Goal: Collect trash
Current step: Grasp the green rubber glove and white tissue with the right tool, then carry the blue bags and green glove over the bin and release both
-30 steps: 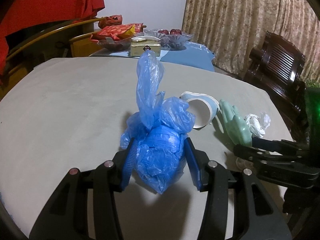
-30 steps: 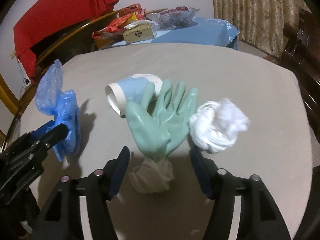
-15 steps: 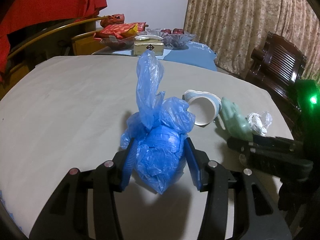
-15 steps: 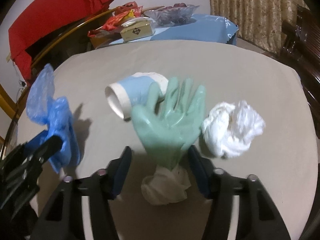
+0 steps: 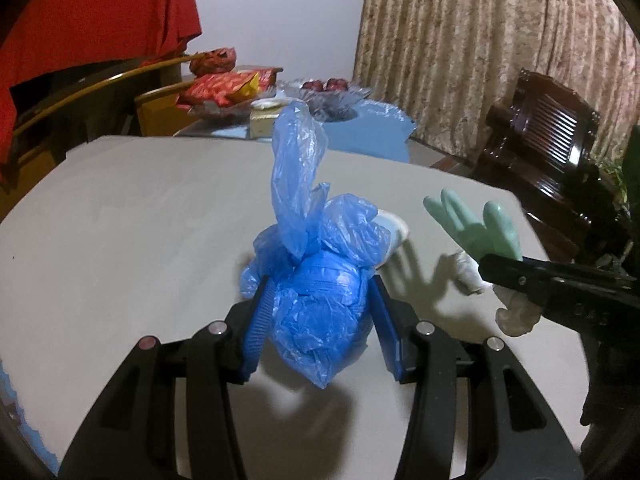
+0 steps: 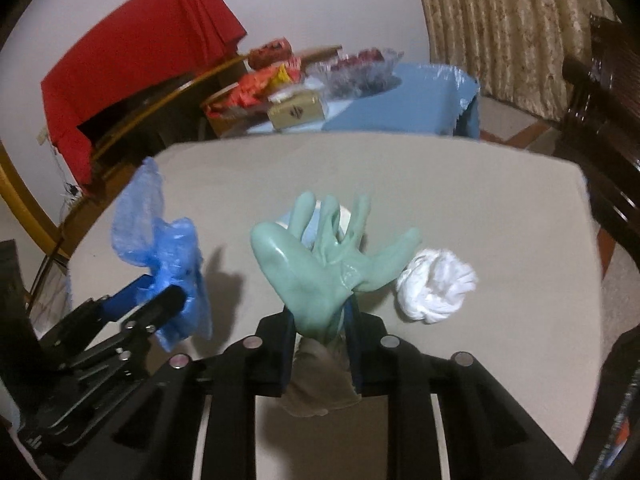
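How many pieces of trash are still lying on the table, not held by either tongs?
2: the white crumpled wad right of the green glove, and the paper cup behind the blue bag. Others may be hidden.

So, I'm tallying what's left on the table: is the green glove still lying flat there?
No, the right gripper has closed on the green rubber glove and holds it raised above the table.

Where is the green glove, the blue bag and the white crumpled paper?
green glove (image 6: pixel 308 276), right wrist view, on its palm.
blue bag (image 5: pixel 320 300), left wrist view, on the bunched middle between the fingers.
white crumpled paper (image 6: pixel 436 286), right wrist view, on the middle of the wad.
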Demonstrator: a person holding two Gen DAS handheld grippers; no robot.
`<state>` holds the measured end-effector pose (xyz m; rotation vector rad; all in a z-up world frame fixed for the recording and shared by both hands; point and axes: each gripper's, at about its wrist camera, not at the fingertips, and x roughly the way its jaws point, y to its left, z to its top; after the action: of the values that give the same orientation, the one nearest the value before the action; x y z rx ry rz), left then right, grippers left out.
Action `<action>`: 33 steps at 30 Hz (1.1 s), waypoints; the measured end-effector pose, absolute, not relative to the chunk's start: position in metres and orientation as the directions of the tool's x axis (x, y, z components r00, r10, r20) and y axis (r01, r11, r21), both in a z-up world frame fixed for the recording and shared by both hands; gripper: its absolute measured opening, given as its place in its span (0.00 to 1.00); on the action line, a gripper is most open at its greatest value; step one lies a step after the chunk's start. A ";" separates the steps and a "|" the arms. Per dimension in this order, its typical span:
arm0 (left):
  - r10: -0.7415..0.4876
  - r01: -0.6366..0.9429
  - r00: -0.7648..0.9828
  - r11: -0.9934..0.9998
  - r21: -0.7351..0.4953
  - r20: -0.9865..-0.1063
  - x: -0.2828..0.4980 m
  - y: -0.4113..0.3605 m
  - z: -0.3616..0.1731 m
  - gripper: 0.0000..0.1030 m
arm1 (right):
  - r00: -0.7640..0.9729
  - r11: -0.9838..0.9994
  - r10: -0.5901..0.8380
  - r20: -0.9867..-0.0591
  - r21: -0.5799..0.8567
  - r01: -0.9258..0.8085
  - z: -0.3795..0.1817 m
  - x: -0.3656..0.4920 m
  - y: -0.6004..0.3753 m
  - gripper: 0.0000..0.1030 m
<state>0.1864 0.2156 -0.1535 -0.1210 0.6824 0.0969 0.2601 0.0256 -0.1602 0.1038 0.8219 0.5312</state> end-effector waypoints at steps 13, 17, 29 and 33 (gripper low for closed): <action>-0.039 -0.025 0.830 0.994 -0.106 -0.556 0.150 0.146 -0.091 0.45 | 0.690 0.874 0.486 -0.537 0.281 -0.396 -0.080 0.191 -0.047 0.22; -0.085 0.026 0.838 0.993 -0.115 -0.539 0.140 0.117 -0.078 0.45 | 0.723 0.888 0.460 -0.514 0.265 -0.376 -0.067 0.171 -0.070 0.22; -0.263 0.242 0.813 0.964 -0.109 -0.520 0.122 0.007 -0.067 0.45 | 0.803 0.944 0.324 -0.500 0.226 -0.240 -0.056 0.122 -0.155 0.22; -0.313 0.299 0.795 0.947 -0.113 -0.520 0.120 -0.023 -0.072 0.45 | 0.823 0.962 0.255 -0.508 0.218 -0.163 -0.059 0.108 -0.191 0.22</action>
<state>0.1198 -0.0225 -0.0725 -0.0255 0.5627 -0.3292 0.1081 -0.1909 -0.0586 0.1680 0.5621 0.2233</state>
